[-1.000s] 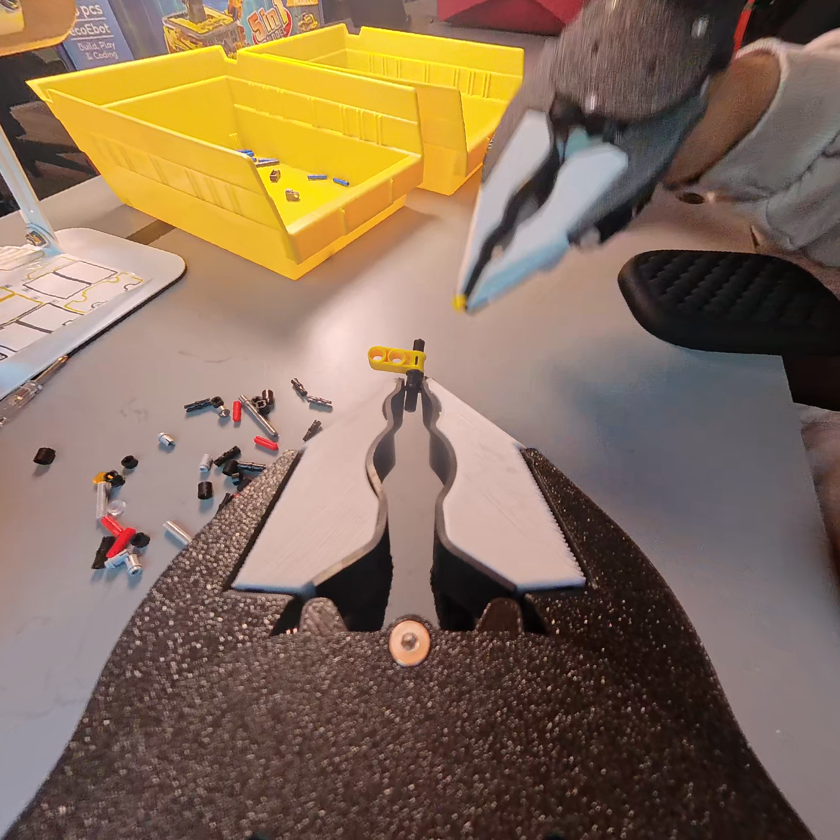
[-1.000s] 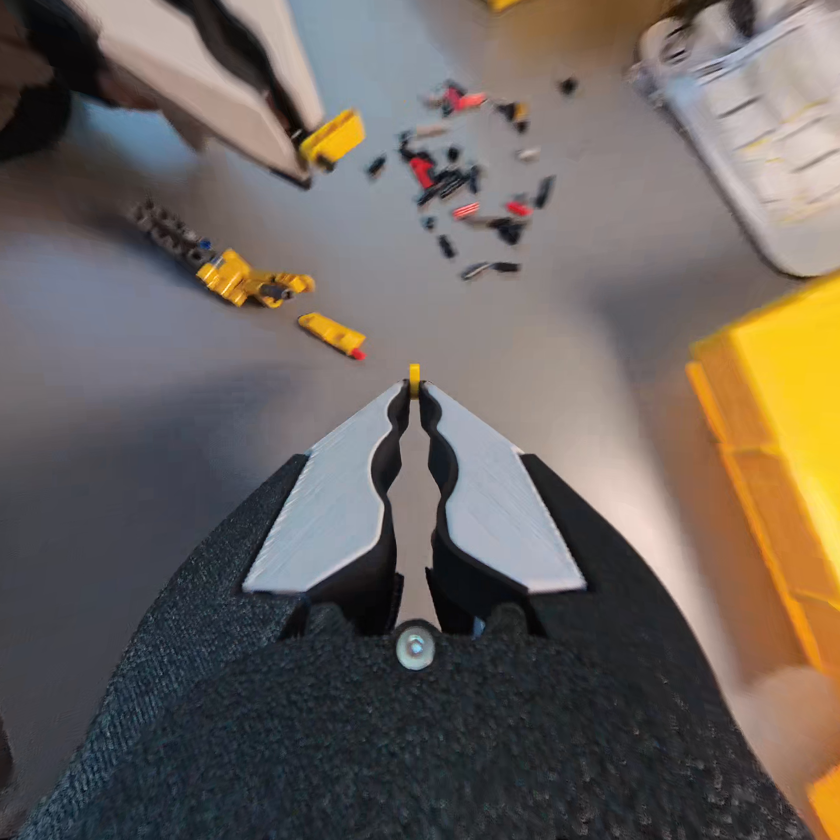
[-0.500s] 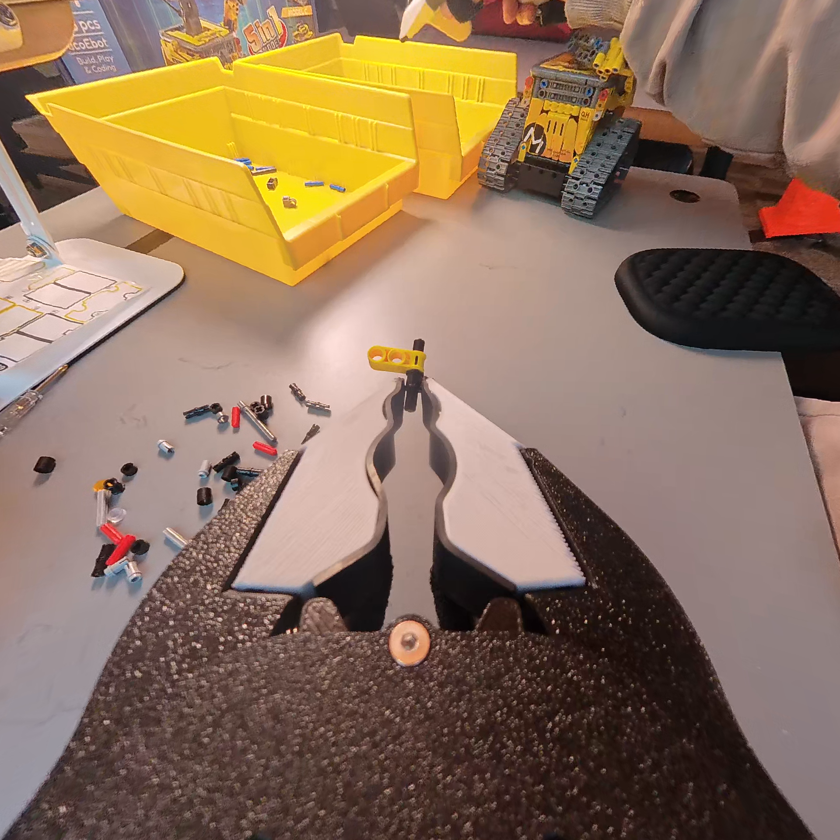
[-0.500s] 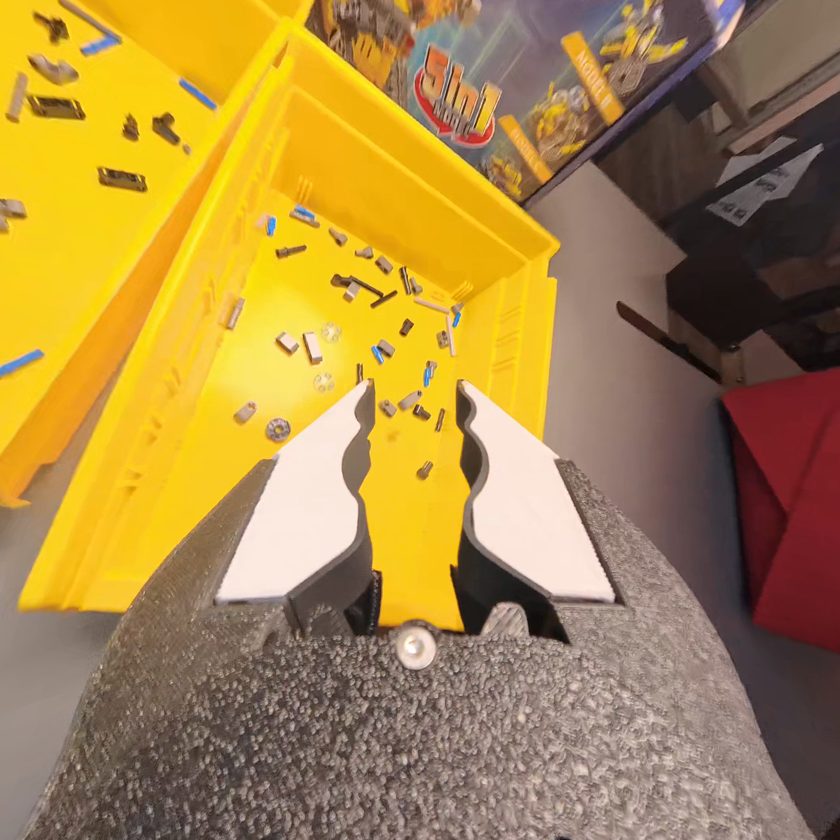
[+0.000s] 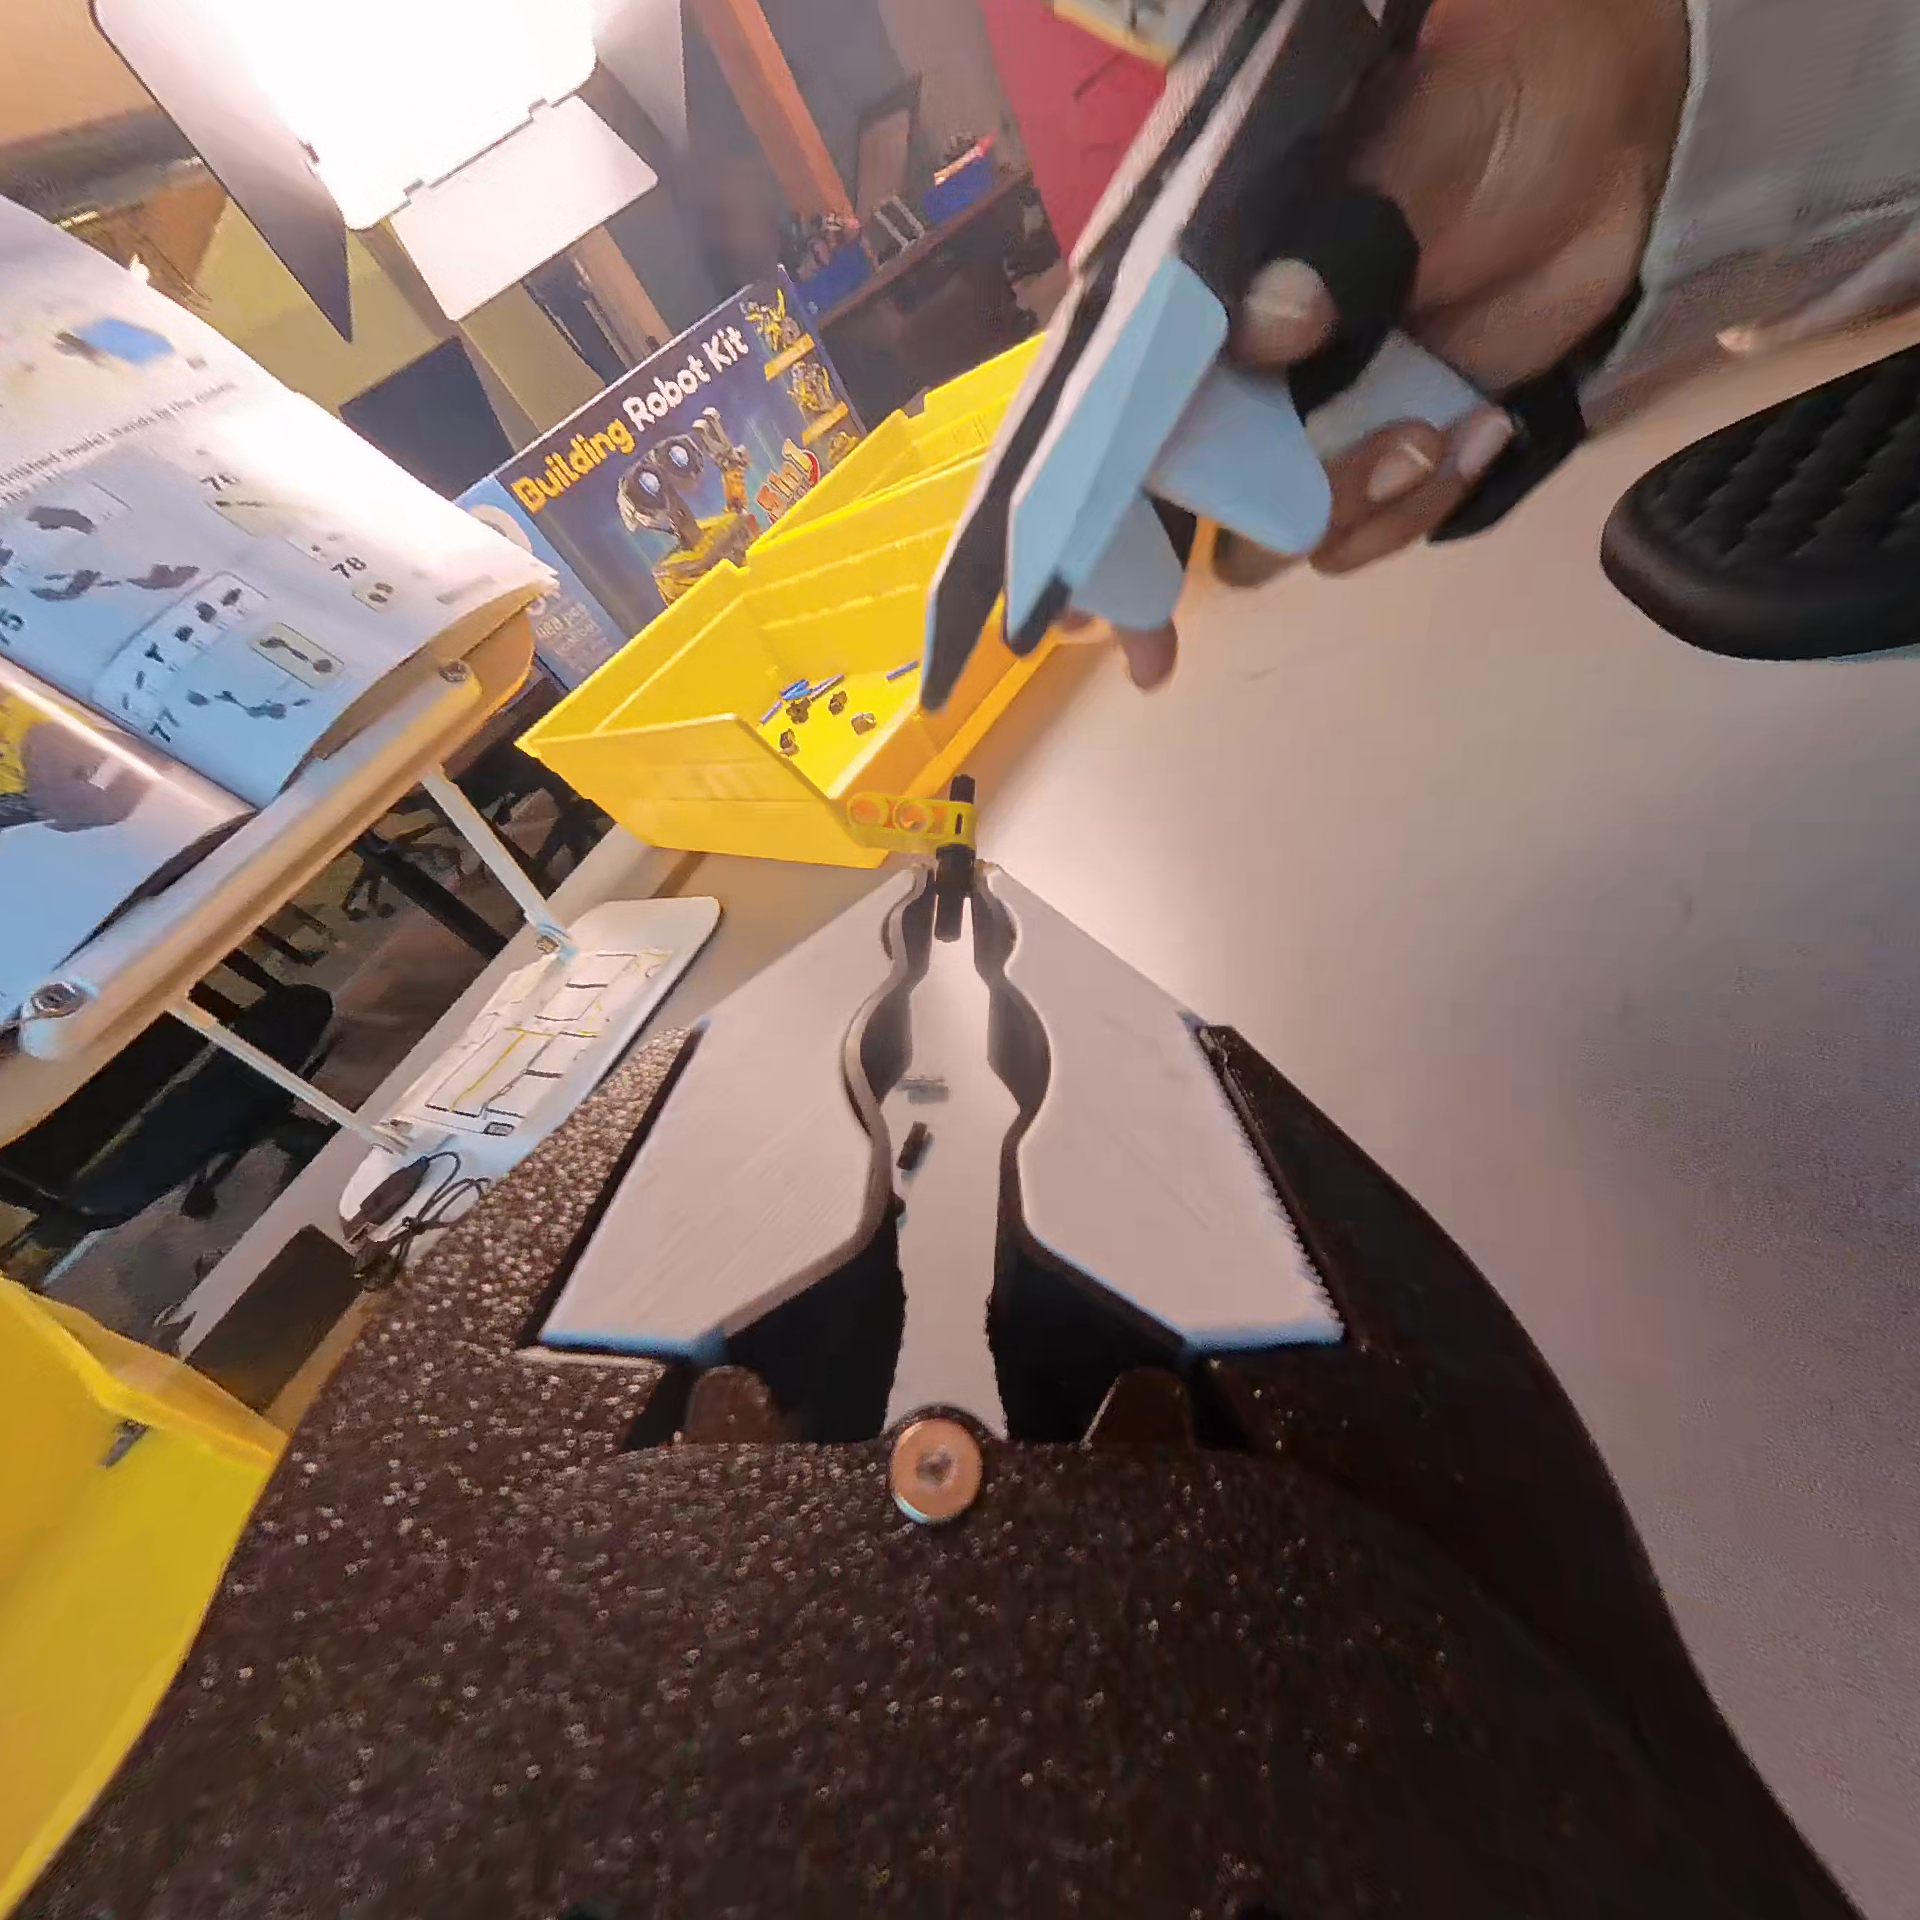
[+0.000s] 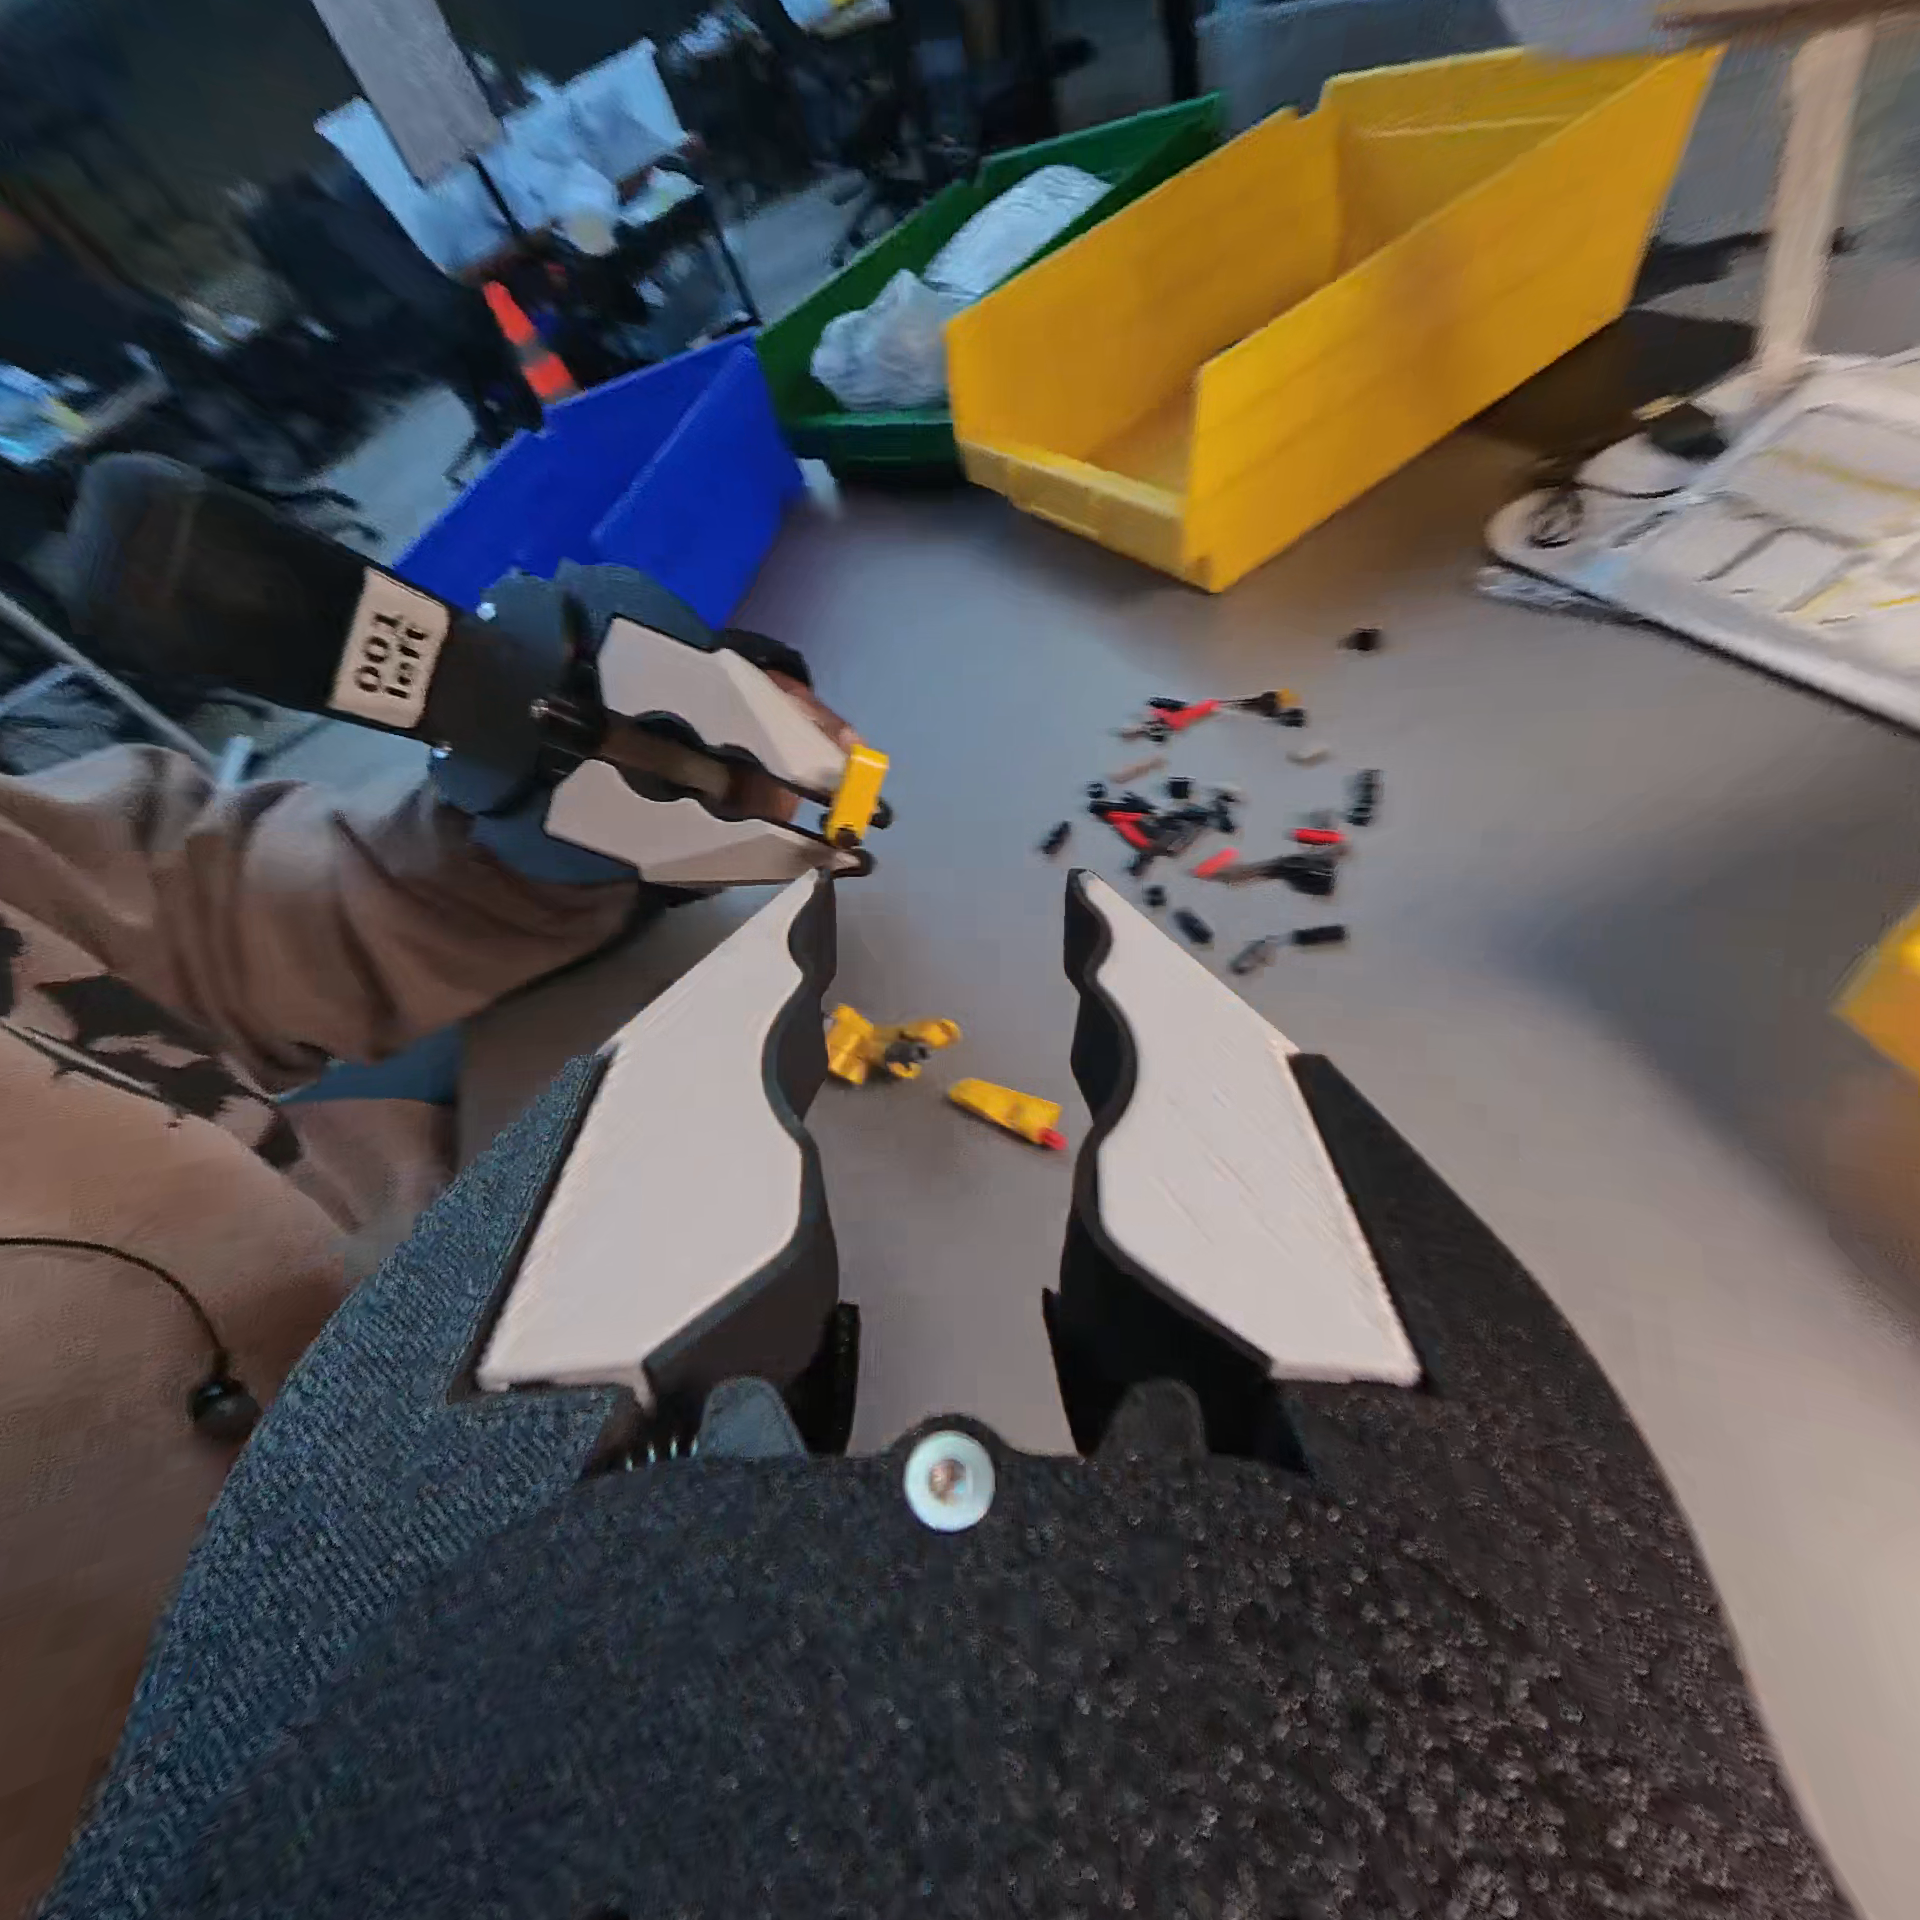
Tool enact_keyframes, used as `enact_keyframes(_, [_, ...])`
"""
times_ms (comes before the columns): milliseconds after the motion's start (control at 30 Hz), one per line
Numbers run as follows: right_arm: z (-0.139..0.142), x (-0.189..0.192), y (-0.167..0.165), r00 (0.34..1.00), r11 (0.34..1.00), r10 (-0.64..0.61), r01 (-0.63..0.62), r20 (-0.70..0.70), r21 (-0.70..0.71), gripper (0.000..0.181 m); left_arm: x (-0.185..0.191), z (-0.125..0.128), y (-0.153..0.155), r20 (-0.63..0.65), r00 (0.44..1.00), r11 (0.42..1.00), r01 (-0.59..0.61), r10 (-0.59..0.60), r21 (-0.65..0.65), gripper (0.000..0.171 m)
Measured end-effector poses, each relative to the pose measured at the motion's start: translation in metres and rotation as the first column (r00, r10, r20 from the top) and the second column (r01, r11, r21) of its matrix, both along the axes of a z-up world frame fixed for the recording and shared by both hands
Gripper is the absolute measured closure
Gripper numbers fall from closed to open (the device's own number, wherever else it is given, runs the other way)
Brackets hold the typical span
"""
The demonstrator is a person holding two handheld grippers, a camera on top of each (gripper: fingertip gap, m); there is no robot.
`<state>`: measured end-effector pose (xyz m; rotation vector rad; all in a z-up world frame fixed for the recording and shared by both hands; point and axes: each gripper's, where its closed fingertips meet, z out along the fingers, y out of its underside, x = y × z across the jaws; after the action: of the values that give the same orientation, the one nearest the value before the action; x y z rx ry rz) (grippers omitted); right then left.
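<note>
While lifted: left hand-held gripper (image 5: 948,871) has risen off the counter (image 5: 1455,935), still clamped on the black pin (image 5: 948,894) carrying a yellow beam (image 5: 902,814).
Right hand-held gripper (image 6: 948,899): spread wide, empty; it has swung back from the yellow bin (image 5: 727,727) beside the left.

1. Left gripper (image 6: 847,831) sits at ten o'clock off the right gripper (image 6: 945,894), just beside its left fingertip, above the table (image 6: 1455,1039).
2. A pin with a beam (image 5: 914,814) is pinched in the left one.
3. Loose small parts (image 6: 1216,831) lie on the table at one o'clock.
4. Open bins (image 6: 1299,312) stand behind, at twelve.
5. Two small assemblies (image 6: 940,1070) lie between the right fingers.
</note>
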<state>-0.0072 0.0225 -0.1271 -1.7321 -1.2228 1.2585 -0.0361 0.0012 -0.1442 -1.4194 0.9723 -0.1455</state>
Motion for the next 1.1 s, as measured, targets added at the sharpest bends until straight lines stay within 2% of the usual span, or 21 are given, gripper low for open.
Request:
enact_keyframes(100, [-0.013, -0.026, -0.021, 0.997, 0.997, 0.048, -0.052, -0.064, -0.062, 0.139, 0.001, -0.002, 0.0, -0.036, 0.999, 1.0, -0.006, 0.007, 0.027, 0.165])
enact_keyframes(267, [-0.012, -0.037, -0.023, 0.99, 0.993, 0.055, -0.067, -0.128, -0.097, 0.172, 0.003, -0.006, 0.0, -0.082, 0.997, 0.999, -0.005, 0.009, 0.045, 0.165])
enact_keyframes(333, [-0.011, -0.035, -0.025, 0.988, 0.993, 0.067, -0.081, -0.14, -0.092, 0.175, 0.004, -0.007, 0.0, -0.085, 0.996, 0.999, -0.005, 0.008, 0.038, 0.165])
enact_keyframes(633, [0.0, -0.028, -0.026, 0.97, 0.98, 0.102, -0.136, -0.223, -0.146, 0.177, 0.0, 0.002, -0.003, -0.066, 0.998, 1.0, 0.017, -0.018, -0.017, 0.166])
enact_keyframes(700, [0.01, -0.008, -0.001, 0.963, 0.984, 0.012, -0.059, -0.268, -0.167, 0.177, -0.028, 0.009, 0.005, -0.02, 0.998, 0.998, -0.056, 0.056, -0.031, 0.167])
enact_keyframes(767, [0.01, 0.019, 0.026, 0.968, 0.994, -0.059, 0.034, -0.245, -0.105, 0.177, -0.045, 0.018, 0.007, 0.091, 0.995, 0.994, -0.033, 0.042, -0.105, 0.167])
enact_keyframes(900, [-0.002, 0.003, 0.002, 0.981, 0.999, 0.023, -0.028, -0.19, -0.021, 0.176, -0.019, 0.004, 0.013, 0.093, 0.996, 0.988, 0.024, -0.01, -0.152, 0.166])
enact_keyframes(967, [-0.004, -0.002, -0.002, 0.979, 0.998, 0.046, -0.052, -0.198, -0.024, 0.176, -0.014, -0.005, 0.014, 0.109, 0.994, 0.982, 0.04, -0.02, -0.185, 0.165])
enact_keyframes(1100, [-0.013, 0.002, 0.009, 0.982, 0.999, 0.008, -0.002, -0.186, 0.032, 0.176, -0.023, -0.02, 0.014, 0.157, 0.988, 0.969, 0.04, -0.001, -0.243, 0.165])
